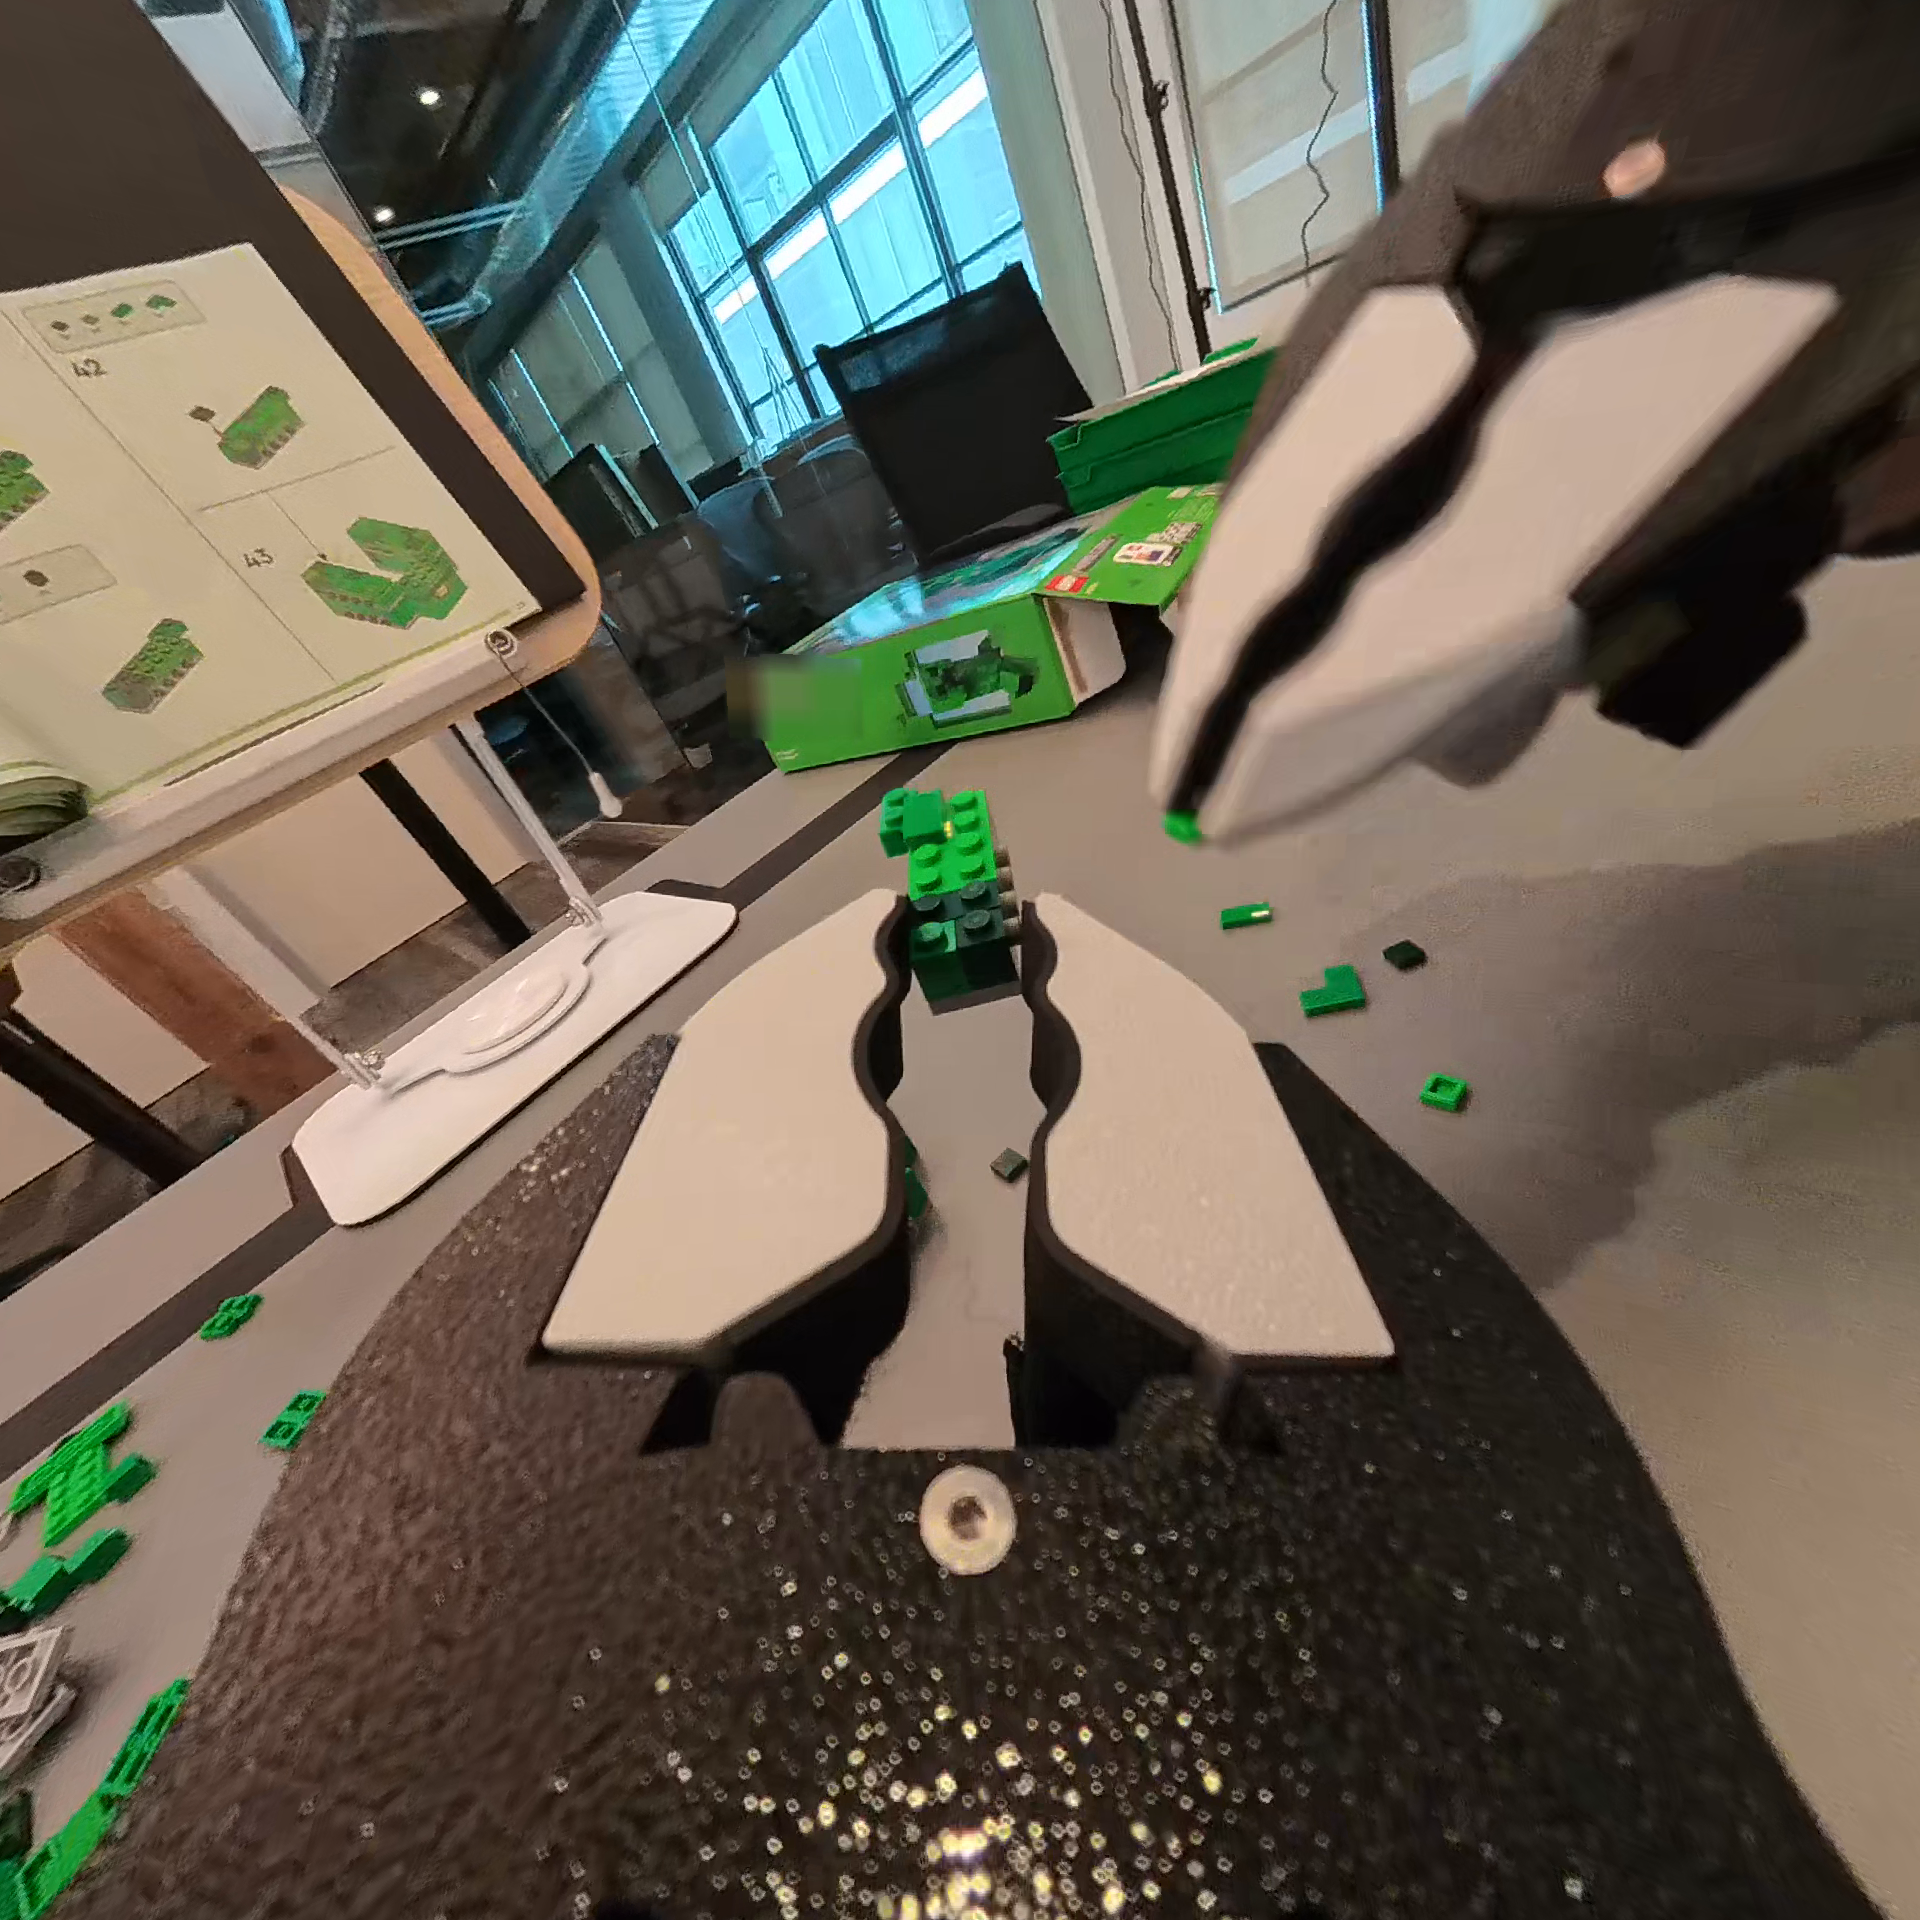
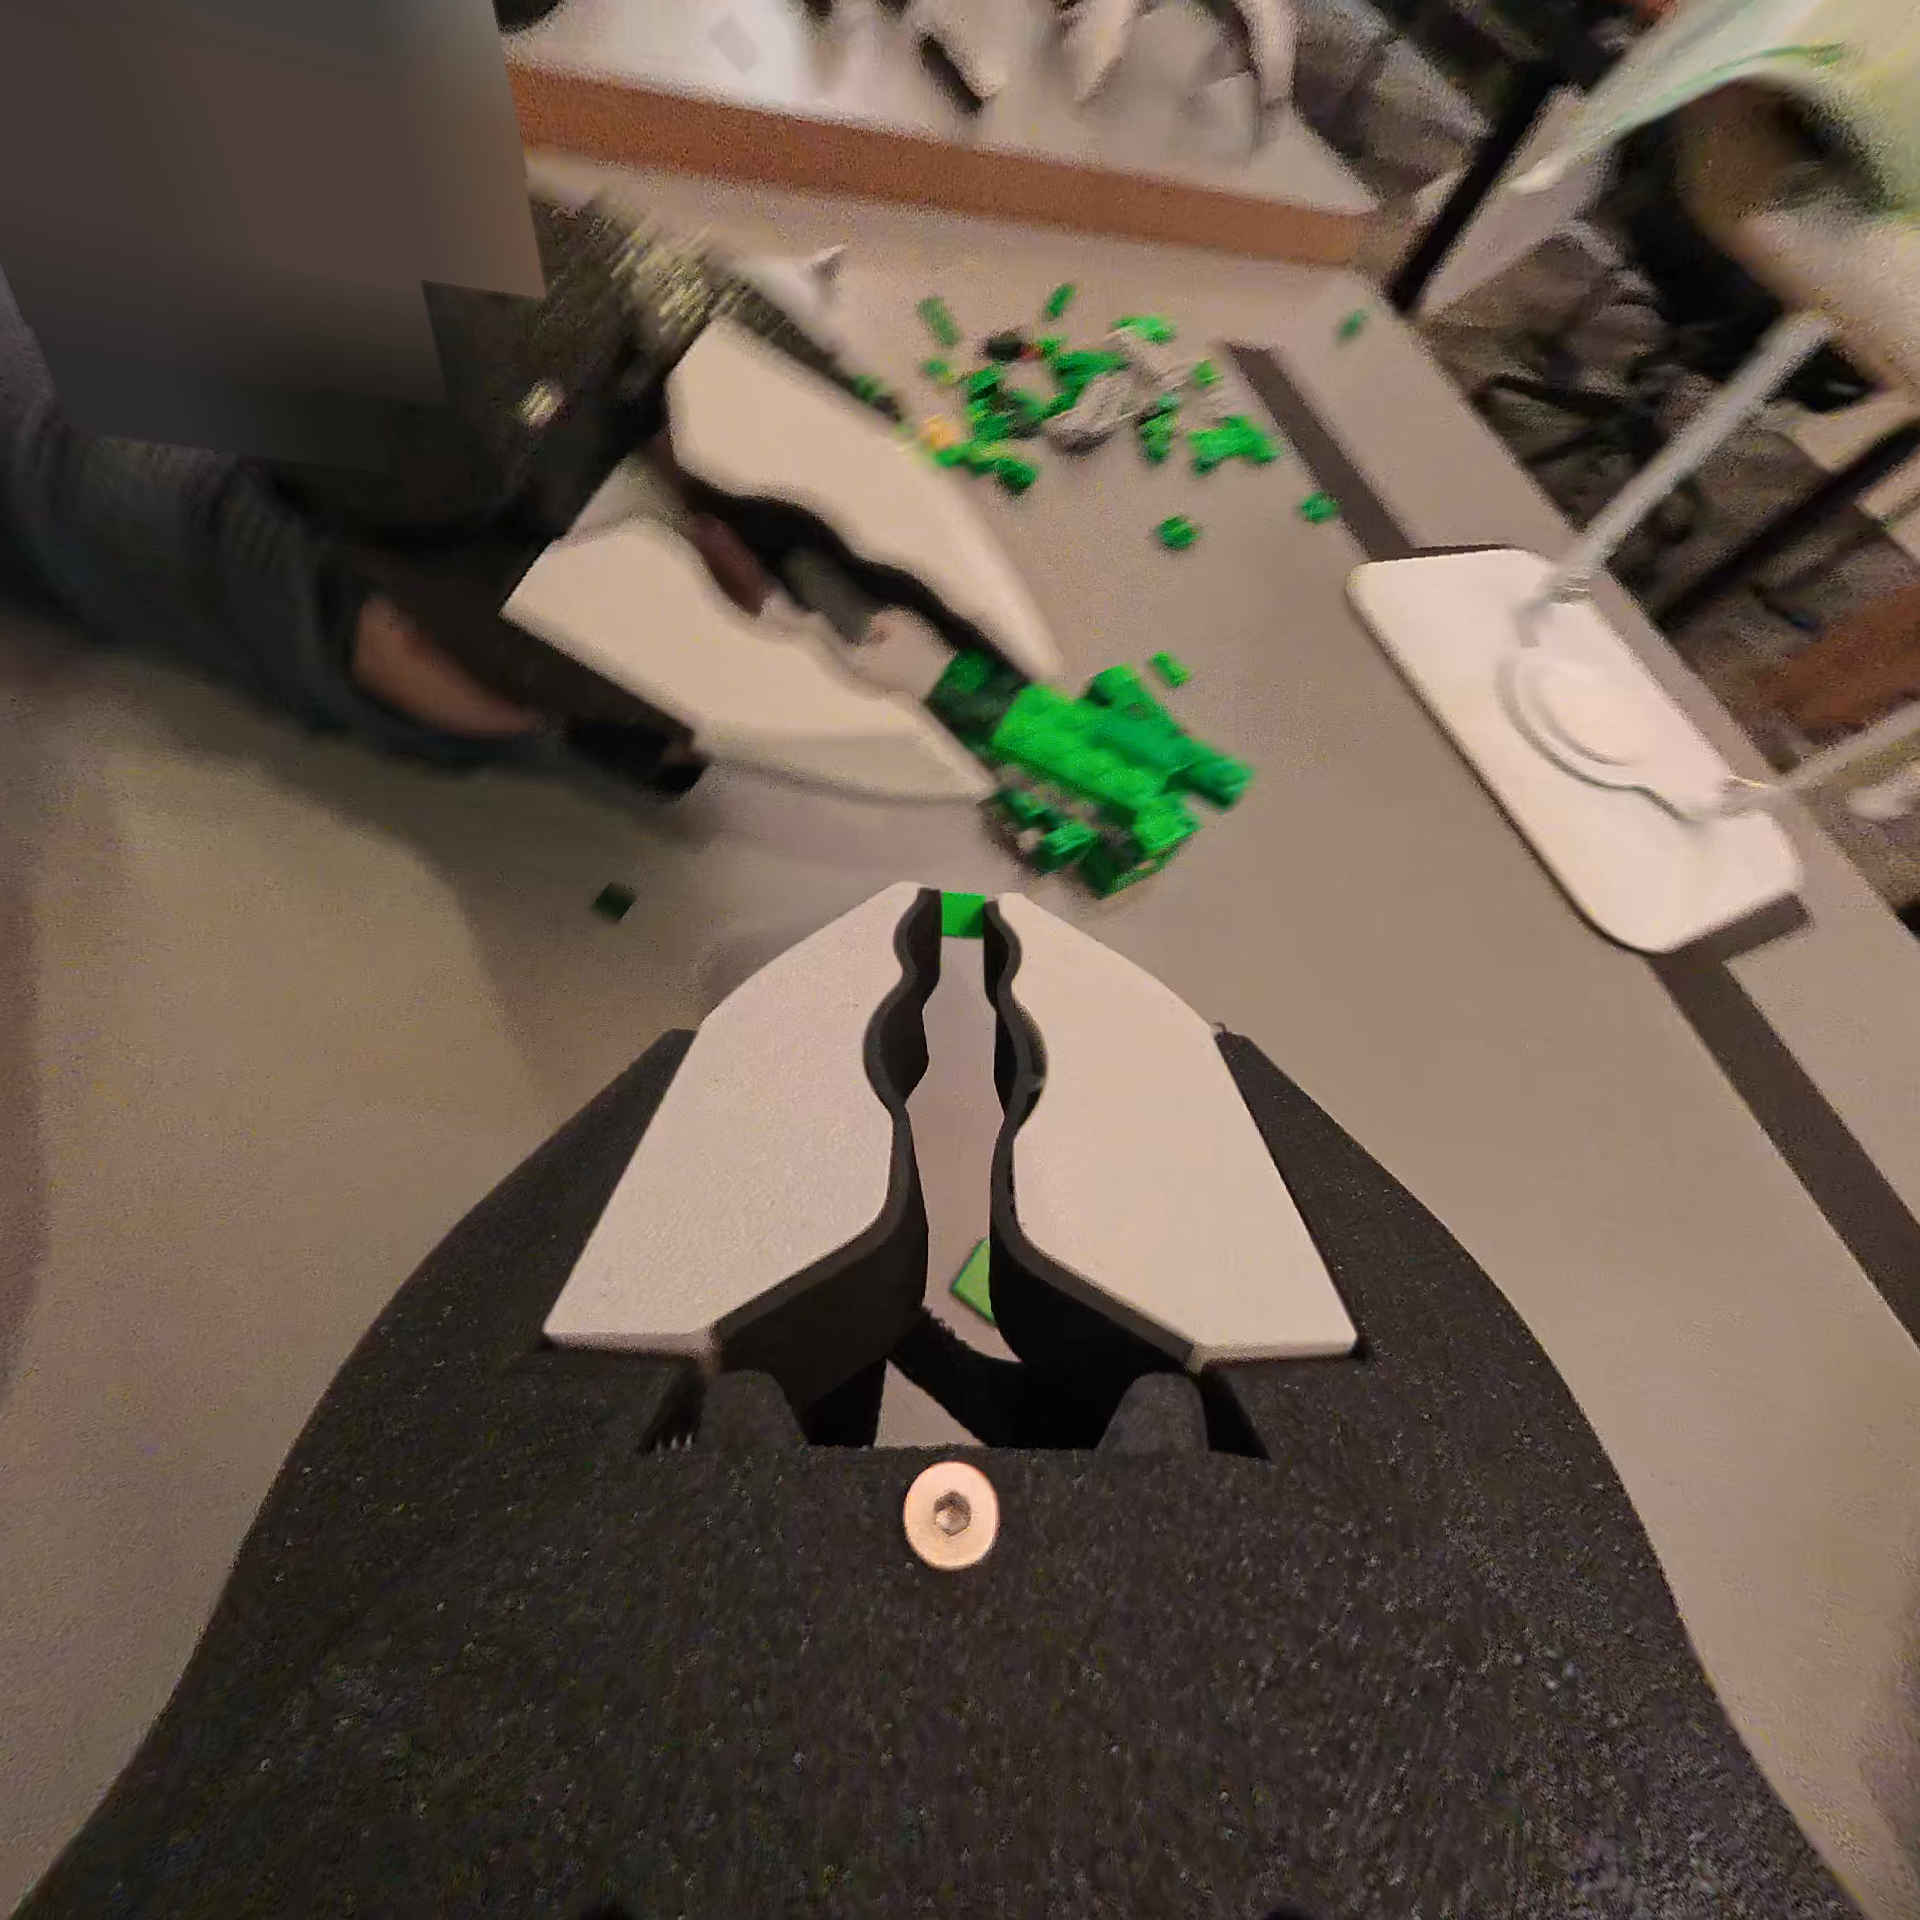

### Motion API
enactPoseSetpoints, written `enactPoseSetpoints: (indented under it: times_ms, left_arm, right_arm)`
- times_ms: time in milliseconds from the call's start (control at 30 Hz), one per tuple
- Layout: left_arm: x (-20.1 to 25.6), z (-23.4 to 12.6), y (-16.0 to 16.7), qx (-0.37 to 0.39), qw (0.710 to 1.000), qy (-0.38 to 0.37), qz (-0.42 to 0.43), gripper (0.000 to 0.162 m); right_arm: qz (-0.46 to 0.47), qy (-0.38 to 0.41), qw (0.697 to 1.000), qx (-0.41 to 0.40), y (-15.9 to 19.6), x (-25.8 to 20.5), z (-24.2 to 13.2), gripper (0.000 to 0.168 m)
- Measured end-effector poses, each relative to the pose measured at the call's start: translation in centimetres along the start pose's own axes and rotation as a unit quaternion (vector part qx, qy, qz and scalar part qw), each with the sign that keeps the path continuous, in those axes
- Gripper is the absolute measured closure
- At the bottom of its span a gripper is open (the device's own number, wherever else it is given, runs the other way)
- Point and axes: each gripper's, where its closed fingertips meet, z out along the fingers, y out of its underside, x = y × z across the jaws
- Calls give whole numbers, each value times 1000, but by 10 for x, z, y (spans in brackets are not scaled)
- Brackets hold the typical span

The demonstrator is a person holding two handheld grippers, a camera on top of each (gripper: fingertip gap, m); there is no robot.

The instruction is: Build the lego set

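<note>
My left gripper [image 1: 961,914] is shut on a green brick assembly [image 1: 951,894] and holds it above the grey table; the assembly sticks out past the fingertips. In the right wrist view the same gripper [image 2: 977,727] and assembly [image 2: 1101,769] show at centre, blurred. My right gripper [image 2: 961,909] is shut on a small green piece [image 2: 961,914] at its tips. In the left wrist view it [image 1: 1190,821] hangs at upper right, with the small piece [image 1: 1182,827] just right of the assembly and apart from it.
Small green pieces [image 1: 1332,989] lie on the table [image 1: 1662,1351] to the right, more at lower left [image 1: 78,1470]. An instruction booklet [image 1: 208,499] rests on a white stand [image 1: 499,1049] at left. A green box [image 1: 935,675] lies behind. A pile of loose pieces [image 2: 1081,405] shows farther off. There is about 4 cm between the tips of the two grippers.
</note>
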Motion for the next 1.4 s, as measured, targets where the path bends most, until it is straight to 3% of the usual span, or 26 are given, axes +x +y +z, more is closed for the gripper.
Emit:
enactPoseSetpoints:
  times_ms: [233, 767, 1400]
  left_arm:
    - [0, 1, 3, -11, 1000, -1, -10, 143]
    - [5, 1, 0, -5, 1000, 9, -3, 143]
    - [5, 2, 2, -8, 1000, 15, -16, 143]
  right_arm:
    - [33, 100, 994, -27, -17, 32, 6, 161]
    - [61, 101, 990, -71, -13, 33, 17, 161]
    - [66, 110, 990, -57, -17, 36, 15, 159]
